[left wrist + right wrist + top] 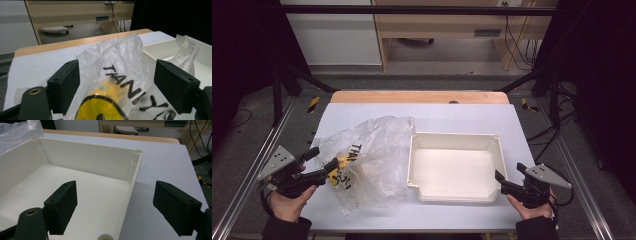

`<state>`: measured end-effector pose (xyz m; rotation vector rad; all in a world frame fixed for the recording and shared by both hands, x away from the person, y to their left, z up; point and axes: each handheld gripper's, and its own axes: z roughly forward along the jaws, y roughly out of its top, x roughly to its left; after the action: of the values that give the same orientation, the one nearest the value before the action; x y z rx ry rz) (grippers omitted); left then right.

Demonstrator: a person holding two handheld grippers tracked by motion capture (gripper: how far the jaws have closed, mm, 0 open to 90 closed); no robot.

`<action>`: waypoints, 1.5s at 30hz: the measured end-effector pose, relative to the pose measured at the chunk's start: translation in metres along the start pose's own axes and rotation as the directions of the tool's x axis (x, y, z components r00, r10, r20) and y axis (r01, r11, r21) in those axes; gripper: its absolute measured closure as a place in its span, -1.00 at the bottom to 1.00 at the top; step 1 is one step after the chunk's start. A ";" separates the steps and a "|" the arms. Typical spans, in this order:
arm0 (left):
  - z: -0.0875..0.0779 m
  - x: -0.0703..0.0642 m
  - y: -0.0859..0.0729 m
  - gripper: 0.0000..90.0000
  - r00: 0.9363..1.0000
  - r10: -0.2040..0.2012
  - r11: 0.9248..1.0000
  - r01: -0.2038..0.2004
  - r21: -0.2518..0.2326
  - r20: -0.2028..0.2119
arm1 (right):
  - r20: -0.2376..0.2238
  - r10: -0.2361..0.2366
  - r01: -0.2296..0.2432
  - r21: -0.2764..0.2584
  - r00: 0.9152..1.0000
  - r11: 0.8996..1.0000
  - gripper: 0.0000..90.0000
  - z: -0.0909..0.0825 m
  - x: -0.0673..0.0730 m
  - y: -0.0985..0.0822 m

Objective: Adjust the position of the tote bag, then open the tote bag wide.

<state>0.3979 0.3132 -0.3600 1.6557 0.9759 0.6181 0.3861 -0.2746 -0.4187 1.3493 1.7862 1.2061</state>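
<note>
A crumpled clear plastic bag [372, 145] with black lettering lies left of centre on the table, and a round yellow object [338, 169] sits inside it. My left gripper [325, 160] is open at the bag's left side. In the left gripper view the bag [120, 55] and the yellow object [100, 107] lie between the spread jaws of the left gripper [125, 85]. An empty white tray [454, 135] stands right of the bag. My right gripper [510, 172] is open at the tray's near right corner. In the right gripper view its jaws straddle the tray's right wall [131, 185].
A pale mat [462, 112] covers the table, and a wooden strip [419, 96] shows at the far edge. Metal frame rails run along both sides. Beyond the table are a wooden bench and hanging cables. A bare stretch of mat lies behind the tray.
</note>
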 end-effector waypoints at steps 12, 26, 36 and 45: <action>0.016 -0.023 0.016 -0.54 0.999 0.042 0.999 -0.042 0.000 0.028 | -0.011 -0.003 0.003 0.006 1.000 1.000 -0.56 0.002 0.003 0.000; 0.031 -0.048 0.019 -0.52 0.995 0.079 0.996 -0.081 0.023 0.068 | -0.043 -0.019 0.019 0.010 0.999 1.000 -0.48 0.003 0.014 0.003; 0.034 -0.062 0.018 -0.46 0.990 0.130 0.988 -0.135 0.078 0.062 | -0.079 -0.031 0.033 0.017 0.996 0.999 -0.42 0.007 0.024 0.004; 0.038 -0.060 0.015 -0.09 0.989 0.140 0.982 -0.146 0.123 0.056 | -0.112 -0.036 0.038 0.018 0.993 0.999 -0.32 0.009 0.032 0.007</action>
<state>0.4003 0.2407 -0.3529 1.8575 0.8833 0.6199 0.3871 -0.2410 -0.4141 1.2761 1.8969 1.2691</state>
